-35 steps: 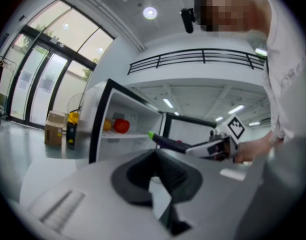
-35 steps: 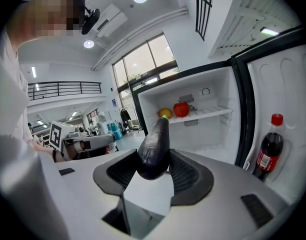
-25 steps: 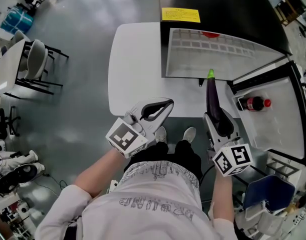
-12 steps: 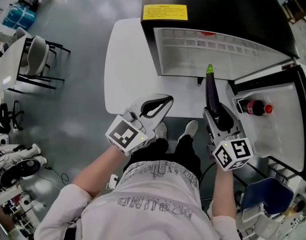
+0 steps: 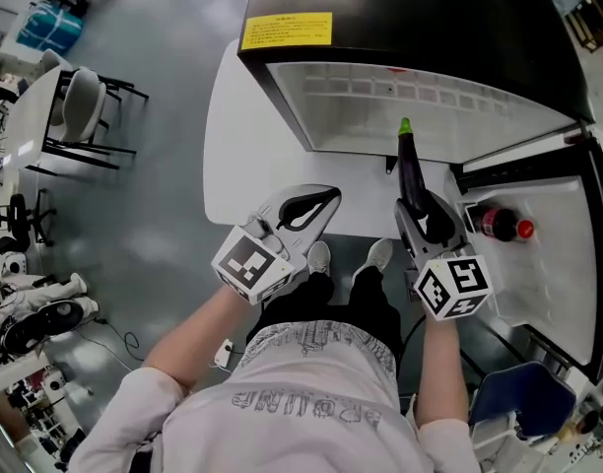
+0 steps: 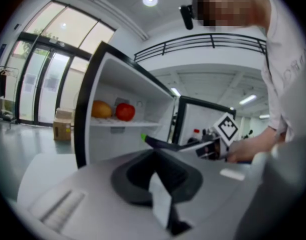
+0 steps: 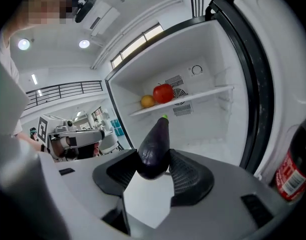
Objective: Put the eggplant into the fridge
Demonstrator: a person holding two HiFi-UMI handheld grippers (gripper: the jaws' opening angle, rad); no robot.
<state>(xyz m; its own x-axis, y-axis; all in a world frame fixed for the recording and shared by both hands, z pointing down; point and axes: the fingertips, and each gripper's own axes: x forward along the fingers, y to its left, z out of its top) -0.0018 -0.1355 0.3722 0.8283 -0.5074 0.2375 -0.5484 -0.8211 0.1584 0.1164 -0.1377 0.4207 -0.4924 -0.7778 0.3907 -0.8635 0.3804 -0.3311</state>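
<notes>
Eggplant (image 5: 410, 166) rear hidden btwn right gripper (image 5: 420, 207) fingers (image 5: 441, 223).

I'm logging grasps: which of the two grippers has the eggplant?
The right gripper: its fingers clamp the eggplant by its blunt end, while the left gripper is shut on nothing.

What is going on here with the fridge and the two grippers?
A person works with two handheld grippers. The right gripper is clamped on the eggplant, whose green tip points into the open fridge; it is not yet set down. The left gripper is shut and empty, held beside it.
</notes>
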